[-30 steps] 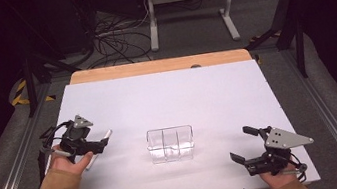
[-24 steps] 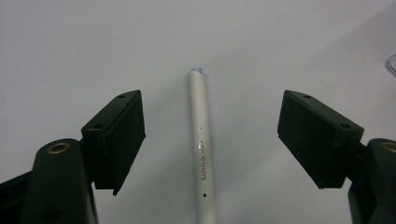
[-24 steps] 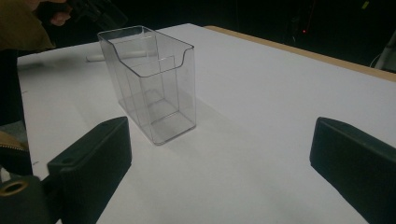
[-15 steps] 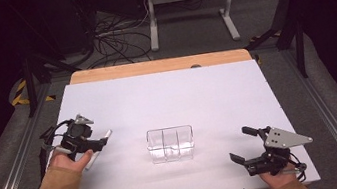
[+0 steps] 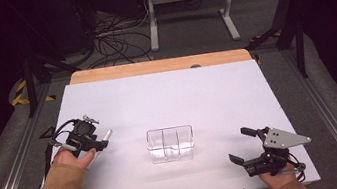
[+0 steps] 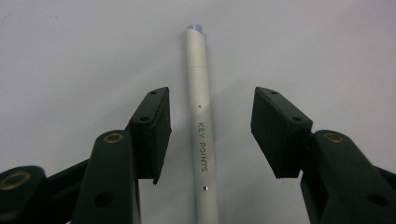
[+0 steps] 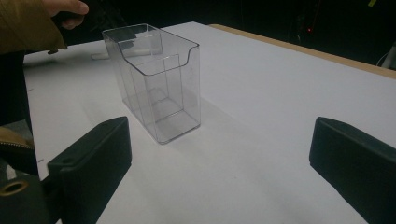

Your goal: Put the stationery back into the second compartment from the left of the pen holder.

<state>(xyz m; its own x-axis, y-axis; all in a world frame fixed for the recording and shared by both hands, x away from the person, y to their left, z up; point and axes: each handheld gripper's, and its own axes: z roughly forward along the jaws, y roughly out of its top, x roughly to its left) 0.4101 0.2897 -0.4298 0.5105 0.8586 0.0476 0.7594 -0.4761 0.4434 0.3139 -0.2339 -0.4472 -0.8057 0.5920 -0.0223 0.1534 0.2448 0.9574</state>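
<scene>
The desk (image 5: 172, 99) carries a clear plastic holder (image 5: 170, 144) upright at mid-front. The right gripper (image 5: 246, 144) rests near the front right corner, jaws spread wide, empty. The left gripper (image 6: 210, 135), near the left edge, has just been closing; the white pen (image 6: 201, 135) lies flat between its jaws, untouched. The grip is best centred on the barrel, jaws kept square.

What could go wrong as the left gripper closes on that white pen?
The left gripper has just been closing, with the white pen between its jaws but not yet touched. The pen lies nearer one pad, so it may roll or skew. The clear holder looks light and narrow; a tilted pen could tip it.
</scene>
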